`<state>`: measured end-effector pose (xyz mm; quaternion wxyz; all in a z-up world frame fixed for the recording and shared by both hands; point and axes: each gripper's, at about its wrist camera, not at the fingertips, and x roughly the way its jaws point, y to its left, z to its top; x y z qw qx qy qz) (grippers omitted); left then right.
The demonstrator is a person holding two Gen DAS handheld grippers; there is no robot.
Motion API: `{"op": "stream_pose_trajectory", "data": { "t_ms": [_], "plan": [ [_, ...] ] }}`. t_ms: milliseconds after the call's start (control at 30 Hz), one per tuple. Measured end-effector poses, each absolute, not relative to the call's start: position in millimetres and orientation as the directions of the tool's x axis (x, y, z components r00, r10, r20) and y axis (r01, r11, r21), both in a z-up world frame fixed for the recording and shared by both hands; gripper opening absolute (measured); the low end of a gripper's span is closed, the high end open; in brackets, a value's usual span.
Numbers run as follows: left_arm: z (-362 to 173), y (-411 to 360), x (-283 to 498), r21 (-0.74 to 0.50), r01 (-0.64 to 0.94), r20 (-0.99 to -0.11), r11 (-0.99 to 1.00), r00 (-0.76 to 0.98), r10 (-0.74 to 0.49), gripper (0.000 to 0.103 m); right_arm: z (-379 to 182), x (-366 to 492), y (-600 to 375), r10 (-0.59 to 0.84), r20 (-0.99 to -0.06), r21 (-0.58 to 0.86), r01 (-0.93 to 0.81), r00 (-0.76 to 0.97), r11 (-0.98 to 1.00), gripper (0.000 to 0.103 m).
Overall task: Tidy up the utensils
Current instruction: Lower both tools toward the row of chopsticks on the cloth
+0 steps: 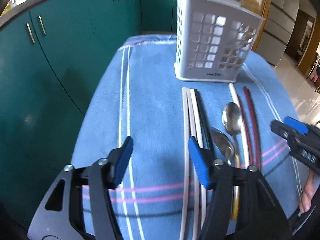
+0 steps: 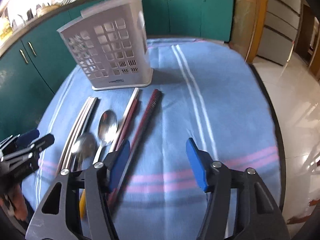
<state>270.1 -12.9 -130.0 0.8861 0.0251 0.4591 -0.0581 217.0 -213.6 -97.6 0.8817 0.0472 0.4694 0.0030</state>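
Blue cloth (image 2: 200,110) covers the worktop. Spoons (image 2: 107,126) and chopsticks (image 2: 146,112) all lie before the white holder (image 2: 112,60), near its far edge. Nothing seems put away. Left tongs (image 1: 160,158) and right tongs (image 2: 158,160) gape, empty.

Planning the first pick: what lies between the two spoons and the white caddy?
Only bare blue cloth lies between the spoons and the caddy; chopsticks flank that stretch on both sides. The right wrist view shows it best.
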Motion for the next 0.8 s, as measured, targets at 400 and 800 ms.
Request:
{"op": "stream_pose_trajectory", "data": {
  "t_ms": [400,800],
  "plan": [
    [-145.2,-19.0,307.7,-0.025,0.161,-0.868,0.987,0.487,-0.101,0.056,-112.2,267.8,-219.6,0.063,-0.878,0.085,0.025,0.474,0.996,0.032],
    [-147.4,-35.6,325.0,-0.008,0.189,-0.860,0.982,0.500,-0.103,0.045,-105.4,271.9,-260.1,0.055,-0.877,0.109,0.087,0.478,0.990,0.023]
  ]
}}
